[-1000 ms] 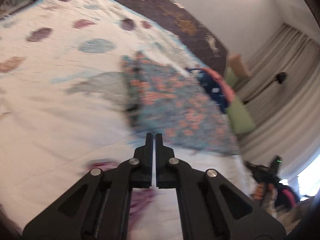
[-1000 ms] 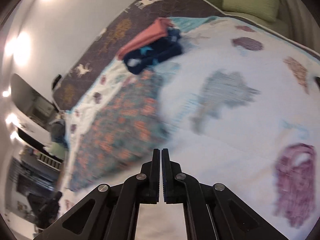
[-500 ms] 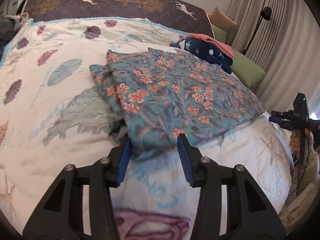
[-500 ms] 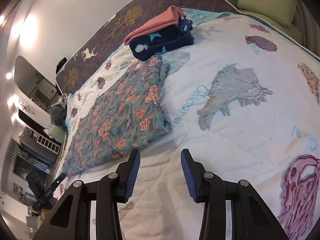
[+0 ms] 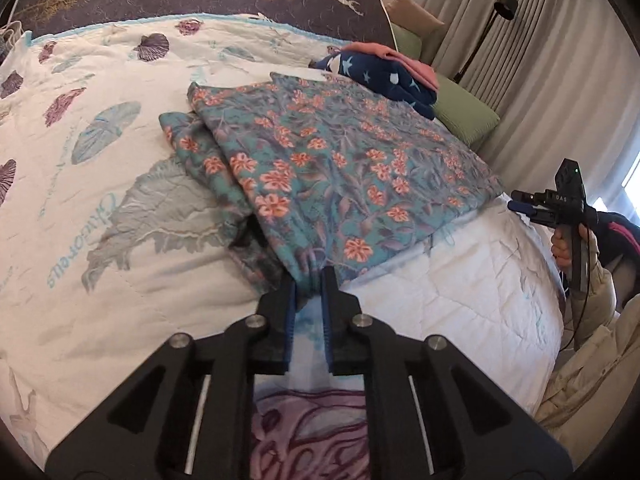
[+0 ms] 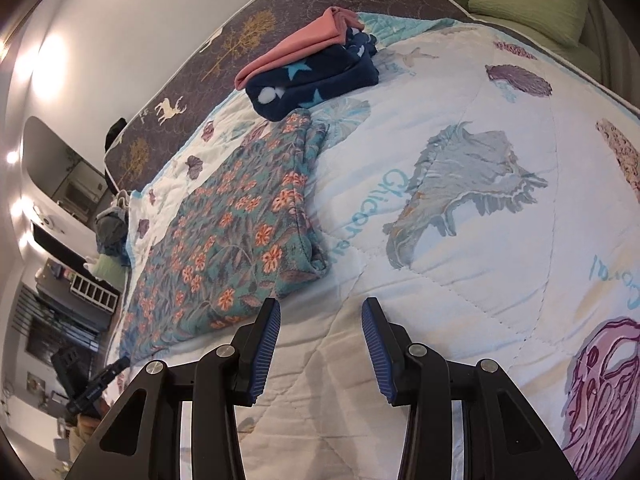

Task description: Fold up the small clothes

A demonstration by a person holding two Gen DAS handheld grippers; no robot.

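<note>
Teal cotton garment with orange flowers (image 5: 328,176) lies half-folded on white shell-print quilt (image 5: 100,248). Left gripper (image 5: 308,286), shut second ago, then wide, now closing on garment's near corner, cloth bunched between jaws. Right gripper (image 6: 320,308), earlier shut, now apart, empty, beside garment's other corner. Next fold likely starting.

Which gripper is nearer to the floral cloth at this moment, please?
Left. The left gripper is closing on the floral cloth at its near corner; the right gripper hangs open just short of its edge.
</note>
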